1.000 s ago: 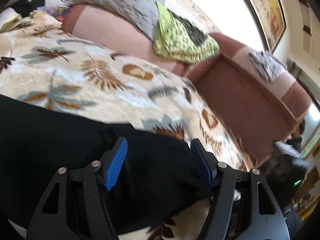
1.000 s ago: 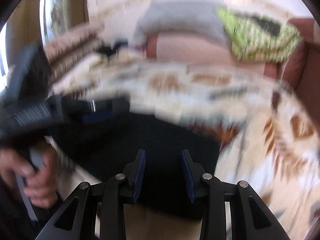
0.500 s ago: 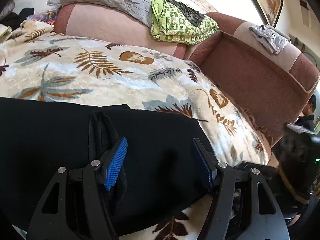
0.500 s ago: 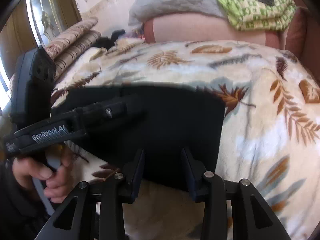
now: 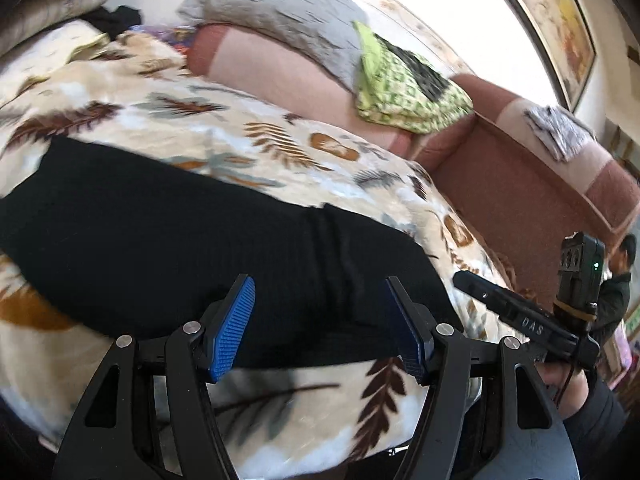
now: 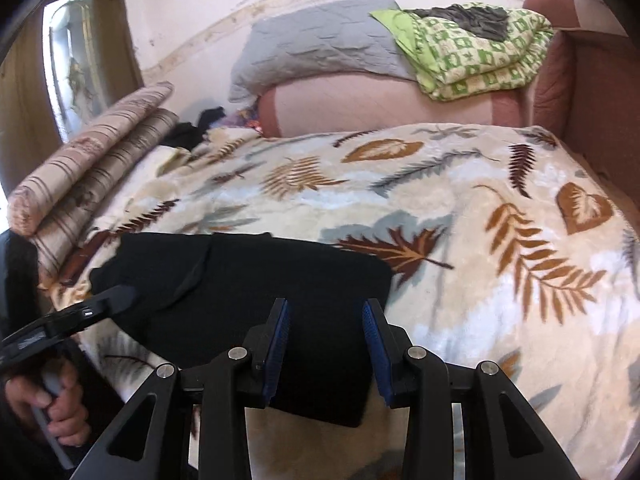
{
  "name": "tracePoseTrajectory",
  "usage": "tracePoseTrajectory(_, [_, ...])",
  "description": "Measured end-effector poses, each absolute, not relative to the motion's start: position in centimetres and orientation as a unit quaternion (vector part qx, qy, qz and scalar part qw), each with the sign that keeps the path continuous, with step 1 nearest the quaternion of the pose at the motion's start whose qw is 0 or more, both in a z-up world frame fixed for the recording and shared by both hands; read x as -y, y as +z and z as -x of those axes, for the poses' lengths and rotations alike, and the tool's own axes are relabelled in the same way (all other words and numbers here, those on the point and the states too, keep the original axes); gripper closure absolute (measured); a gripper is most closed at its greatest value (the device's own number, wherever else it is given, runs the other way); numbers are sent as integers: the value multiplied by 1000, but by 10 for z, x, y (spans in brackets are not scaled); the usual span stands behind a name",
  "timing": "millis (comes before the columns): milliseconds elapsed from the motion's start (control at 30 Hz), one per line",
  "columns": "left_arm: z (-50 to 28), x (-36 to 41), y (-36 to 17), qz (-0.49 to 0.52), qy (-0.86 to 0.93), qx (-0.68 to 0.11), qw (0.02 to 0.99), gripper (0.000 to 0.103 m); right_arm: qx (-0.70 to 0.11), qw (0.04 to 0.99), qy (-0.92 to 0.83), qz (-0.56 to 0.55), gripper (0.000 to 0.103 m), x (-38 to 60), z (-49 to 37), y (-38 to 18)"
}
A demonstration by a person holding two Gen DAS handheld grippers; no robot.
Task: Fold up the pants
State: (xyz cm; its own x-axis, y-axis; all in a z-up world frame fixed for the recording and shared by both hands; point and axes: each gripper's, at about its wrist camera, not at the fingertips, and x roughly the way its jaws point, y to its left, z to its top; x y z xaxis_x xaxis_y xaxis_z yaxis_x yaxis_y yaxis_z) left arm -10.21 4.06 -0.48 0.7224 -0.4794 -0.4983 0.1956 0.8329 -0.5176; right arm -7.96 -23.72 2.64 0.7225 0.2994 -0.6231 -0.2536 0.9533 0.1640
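Black pants (image 5: 208, 240) lie folded flat on a leaf-patterned blanket (image 5: 280, 148) near its front edge; they also show in the right wrist view (image 6: 260, 292). My left gripper (image 5: 320, 320) is open and empty, its blue pads (image 5: 234, 326) just above the pants' near edge. My right gripper (image 6: 326, 344) is open and empty over the pants' near right part. The right gripper also shows at the right of the left wrist view (image 5: 516, 316), and the left gripper at the left of the right wrist view (image 6: 80, 312).
A pink sofa back (image 6: 380, 104) carries a grey pillow (image 6: 320, 48) and a green patterned quilt (image 6: 472, 52). Striped rolled bedding (image 6: 92, 168) lies at the left. A red-brown sofa arm (image 5: 520, 200) stands at the right. Blanket lies bare beyond the pants (image 6: 480, 240).
Both grippers have drawn back from the pants toward the near edge of the bed. The left gripper's view has swung left. The pants lie as before.
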Motion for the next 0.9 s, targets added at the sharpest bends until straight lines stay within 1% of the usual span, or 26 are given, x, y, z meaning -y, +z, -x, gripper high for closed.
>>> tracePoseTrajectory(133, [127, -88, -3, 283, -140, -294, 902, 36, -317, 937, 146, -17, 67, 251, 68, 57])
tracePoseTrajectory(200, [142, -127, -9, 357, -95, -267, 890, 21, -299, 942, 154, 0, 67, 262, 59, 79])
tracePoseTrajectory(300, [148, -172, -32, 454, -53, -252, 853, 20, -289, 943, 167, 8, 67, 281, 48, 88])
tracePoseTrajectory(367, [145, -188, -49, 508, -45, -260, 820, 20, -298, 940, 161, -33, 67, 300, 42, 78])
tracePoseTrajectory(433, [141, -188, -49, 510, -56, -257, 819, 20, -327, 925, 148, -125, 67, 325, 35, 64])
tracePoseTrajectory(500, [134, -184, -53, 511, -57, -272, 813, 20, -326, 924, 136, -146, 67, 335, 36, 63])
tracePoseTrajectory(533, [130, -185, -60, 520, -53, -286, 803, 20, -321, 925, 136, -149, 67, 336, 37, 65])
tracePoseTrajectory(600, [126, -185, -62, 521, -44, -290, 802, 19, -318, 926, 140, -148, 67, 336, 39, 66])
tracePoseTrajectory(767, [118, -197, -67, 582, -54, -266, 767, 12, -325, 926, 157, -110, 67, 319, 41, 66])
tracePoseTrajectory(900, [121, -201, -68, 615, -75, -245, 746, 11, -327, 926, 165, -93, 67, 310, 42, 64])
